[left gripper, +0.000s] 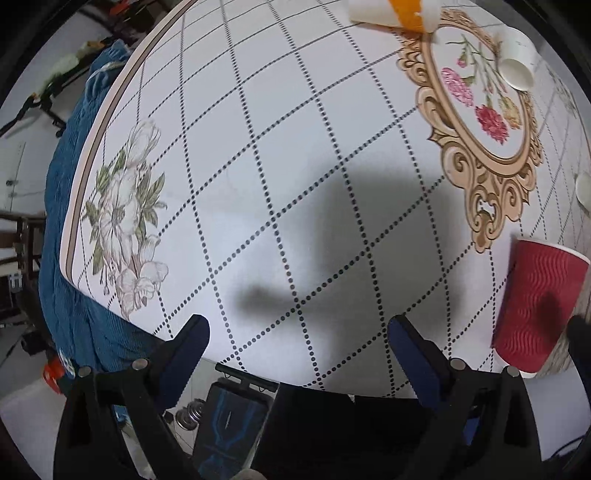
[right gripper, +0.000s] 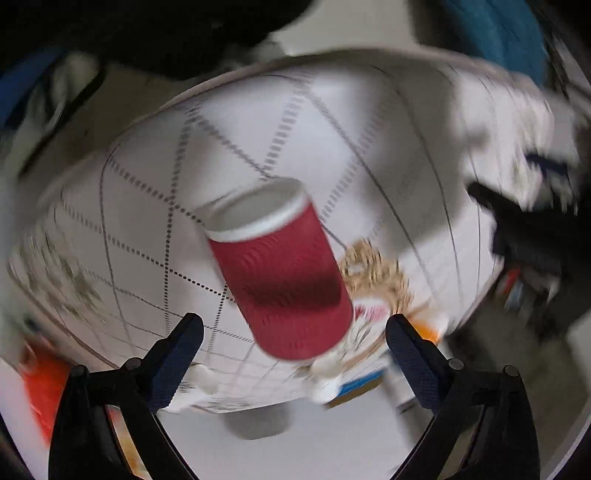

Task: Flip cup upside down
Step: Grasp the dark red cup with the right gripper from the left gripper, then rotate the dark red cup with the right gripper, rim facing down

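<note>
Standing with its white rim up near the table's front edge, the red cup (right gripper: 279,269) has not been flipped; judged from this, the task is barely under way and the whole grab, turn and set-down remain. The right gripper (right gripper: 294,326) hangs over the cup with both fingers spread wide and clear of its ribbed sides, the view heavily blurred. The left gripper (left gripper: 298,330) is also spread and holds nothing, poised above bare tablecloth at the table (left gripper: 258,155) front edge, the cup off to its right. Counted: one red cup, two grippers, one small white cup (left gripper: 516,59) lying on its side toward the far edge, one orange-and-white item (left gripper: 397,13) at the far edge, cut off by the frame.
</note>
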